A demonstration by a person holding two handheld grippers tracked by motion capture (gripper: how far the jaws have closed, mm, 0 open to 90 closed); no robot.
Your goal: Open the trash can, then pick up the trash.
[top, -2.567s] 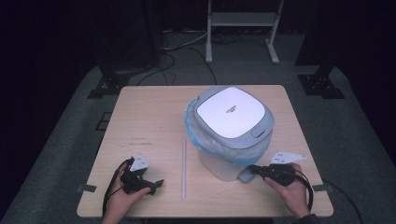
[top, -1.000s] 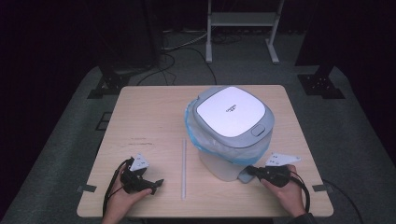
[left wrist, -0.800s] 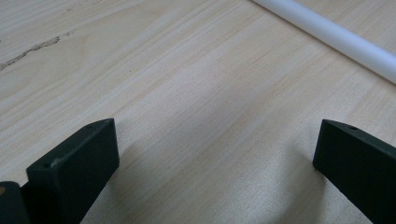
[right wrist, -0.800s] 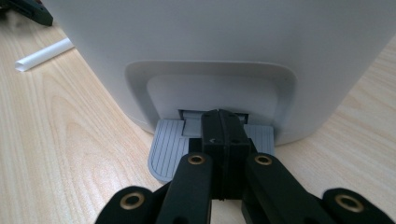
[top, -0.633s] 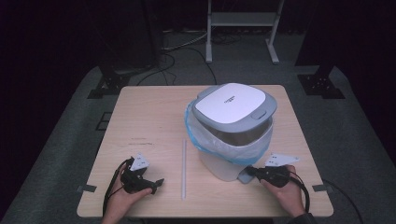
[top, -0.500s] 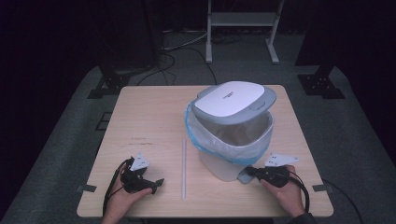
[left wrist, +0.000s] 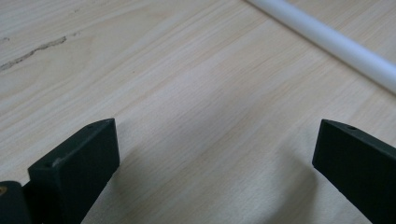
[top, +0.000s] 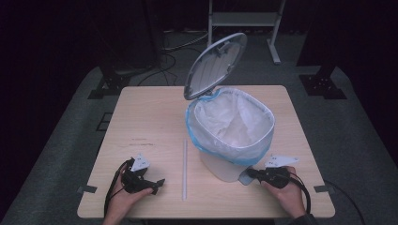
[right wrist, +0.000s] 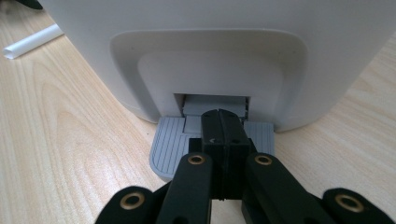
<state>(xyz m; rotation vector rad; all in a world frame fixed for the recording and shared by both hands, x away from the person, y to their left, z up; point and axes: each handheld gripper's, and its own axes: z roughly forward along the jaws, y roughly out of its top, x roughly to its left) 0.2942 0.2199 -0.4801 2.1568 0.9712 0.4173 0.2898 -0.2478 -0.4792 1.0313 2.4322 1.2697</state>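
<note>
Left gripper [top: 157, 183]: jaws spread wide, idle on the table [top: 150, 122].
Tube [top: 185, 168]: just right of it, long axis running away from the person.
Bin [top: 232, 136]: right of centre, lid [top: 215, 63] raised.
Right gripper [right wrist: 220, 122]: clenched, empty, tips pressing the pedal [right wrist: 170, 140] directly ahead.

Wooden table [top: 141, 122], pale grain, one dark scuff mark [top: 140, 139] on its left half. White tube [top: 185, 168] lying lengthwise near the table's front middle (thin, straight). Metal stand [top: 244, 18] and cables [top: 180, 42] on the floor beyond the table's far edge.
</note>
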